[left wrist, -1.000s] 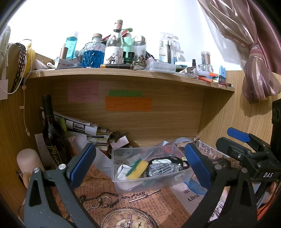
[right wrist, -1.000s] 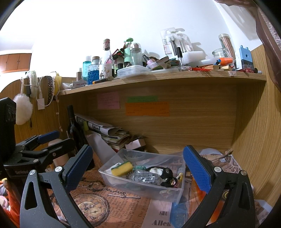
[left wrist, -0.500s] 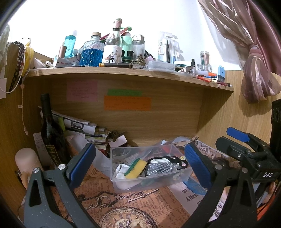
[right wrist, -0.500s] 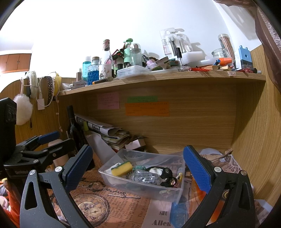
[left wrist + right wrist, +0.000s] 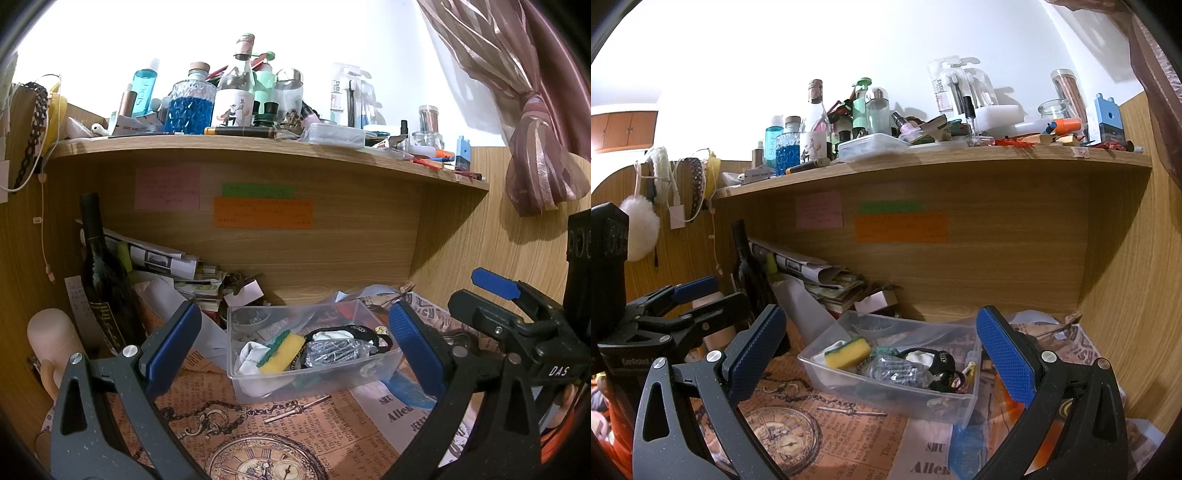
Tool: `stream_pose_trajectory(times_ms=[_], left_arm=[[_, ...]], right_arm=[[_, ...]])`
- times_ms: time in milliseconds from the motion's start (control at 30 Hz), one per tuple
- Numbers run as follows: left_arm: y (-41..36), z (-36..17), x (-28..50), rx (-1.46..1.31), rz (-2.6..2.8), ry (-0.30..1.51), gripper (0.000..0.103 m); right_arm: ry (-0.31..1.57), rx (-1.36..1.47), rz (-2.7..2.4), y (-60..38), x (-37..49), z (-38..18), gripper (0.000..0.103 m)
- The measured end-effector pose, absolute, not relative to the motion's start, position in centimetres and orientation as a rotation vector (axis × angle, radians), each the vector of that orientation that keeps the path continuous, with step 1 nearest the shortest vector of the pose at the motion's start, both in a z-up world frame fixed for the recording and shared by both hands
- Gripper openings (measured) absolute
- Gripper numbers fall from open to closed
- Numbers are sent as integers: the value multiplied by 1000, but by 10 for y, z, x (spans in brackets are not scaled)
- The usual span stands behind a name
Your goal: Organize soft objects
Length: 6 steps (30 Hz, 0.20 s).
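Observation:
A clear plastic bin [image 5: 332, 376] [image 5: 849, 376] sits on the printed paper under the wooden shelf. In it lie a yellow and green sponge [image 5: 284, 352] [image 5: 847, 352], a white cloth [image 5: 249, 356], a bag of metal screws [image 5: 338, 350] [image 5: 892, 371] and a black strap [image 5: 354, 330] [image 5: 942, 363]. My left gripper [image 5: 291, 350] is open and empty, held in front of the bin. My right gripper [image 5: 882, 354] is open and empty, also in front of the bin. Each gripper shows at the edge of the other's view.
A dark wine bottle [image 5: 101, 280] [image 5: 748, 266] and a stack of papers [image 5: 166, 266] stand at the back left. A beige cylinder [image 5: 51, 339] stands far left. The upper shelf [image 5: 258, 147] is crowded with bottles. A pink curtain [image 5: 517, 110] hangs at right.
Both views have shifted only slightly; the bin sits a touch lower in the left wrist view. Both grippers stay open and empty.

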<state>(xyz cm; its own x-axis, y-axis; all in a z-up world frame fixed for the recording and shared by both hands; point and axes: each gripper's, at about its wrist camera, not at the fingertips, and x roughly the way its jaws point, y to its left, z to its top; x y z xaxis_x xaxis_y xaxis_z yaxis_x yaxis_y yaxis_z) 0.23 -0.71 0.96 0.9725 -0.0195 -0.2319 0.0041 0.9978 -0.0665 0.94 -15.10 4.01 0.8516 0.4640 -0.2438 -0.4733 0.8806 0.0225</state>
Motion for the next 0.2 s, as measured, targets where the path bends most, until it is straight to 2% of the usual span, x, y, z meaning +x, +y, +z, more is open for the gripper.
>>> stream_pose_trajectory(times_ms=[200], left_arm=[[-8, 9, 3, -65, -13, 238, 103]], right_arm=[[252, -39, 496, -149, 11, 38, 103]])
